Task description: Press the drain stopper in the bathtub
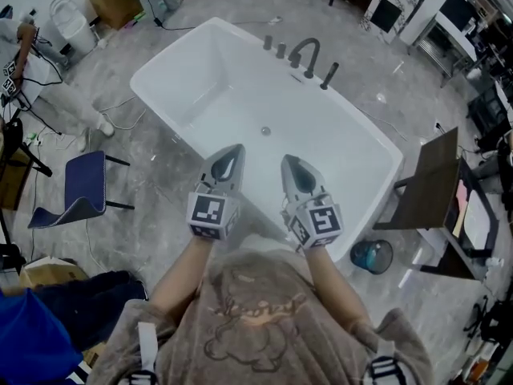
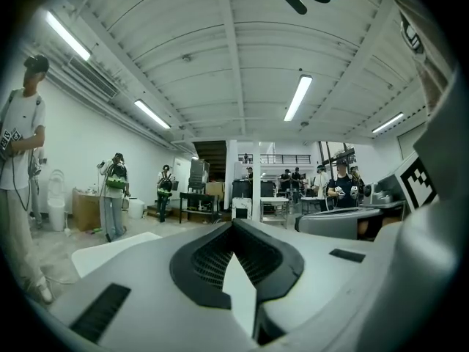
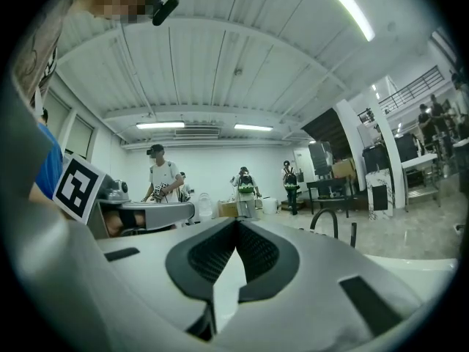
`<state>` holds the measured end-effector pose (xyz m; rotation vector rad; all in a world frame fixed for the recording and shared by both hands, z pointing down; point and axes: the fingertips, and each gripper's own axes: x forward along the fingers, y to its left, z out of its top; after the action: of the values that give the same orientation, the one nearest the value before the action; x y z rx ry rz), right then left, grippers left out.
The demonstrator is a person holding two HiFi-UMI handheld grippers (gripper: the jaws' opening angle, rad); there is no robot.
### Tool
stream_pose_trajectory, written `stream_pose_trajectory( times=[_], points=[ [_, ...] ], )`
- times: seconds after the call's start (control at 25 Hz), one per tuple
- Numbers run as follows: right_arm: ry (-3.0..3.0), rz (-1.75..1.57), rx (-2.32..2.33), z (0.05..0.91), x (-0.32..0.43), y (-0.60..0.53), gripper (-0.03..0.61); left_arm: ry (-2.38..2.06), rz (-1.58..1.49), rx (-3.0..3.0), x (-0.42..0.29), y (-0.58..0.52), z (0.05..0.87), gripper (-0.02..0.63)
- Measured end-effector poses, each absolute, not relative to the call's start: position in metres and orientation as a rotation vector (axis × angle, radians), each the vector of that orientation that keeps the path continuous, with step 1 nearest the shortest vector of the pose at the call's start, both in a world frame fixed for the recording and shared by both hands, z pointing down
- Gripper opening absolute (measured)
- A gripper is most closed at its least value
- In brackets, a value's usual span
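The left gripper (image 1: pixel 228 160) and right gripper (image 1: pixel 293 167) hover over the tub's (image 1: pixel 172 48) near rim, jaws together, empty — likely ready to push. The stopper (image 1: pixel 265 131) lies just beyond, on the tub floor.

Bright, even indoor light from ceiling tube lamps (image 2: pixel 298 97) casts only soft, faint shadows. The white bathtub (image 1: pixel 200 95) looks slightly washed out. Both gripper views bend strongly at the edges, with dark corners.
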<state>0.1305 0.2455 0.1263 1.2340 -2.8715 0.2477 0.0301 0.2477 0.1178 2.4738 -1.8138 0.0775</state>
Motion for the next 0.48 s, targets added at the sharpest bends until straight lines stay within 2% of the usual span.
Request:
stream_pose_trajectory(
  times=[0.48],
  points=[
    [-2.868,0.247,1.154,0.137,0.123,0.141,0.001,-1.813,0.116,2.475,0.033,0.142,0.118,0.003]
  ],
)
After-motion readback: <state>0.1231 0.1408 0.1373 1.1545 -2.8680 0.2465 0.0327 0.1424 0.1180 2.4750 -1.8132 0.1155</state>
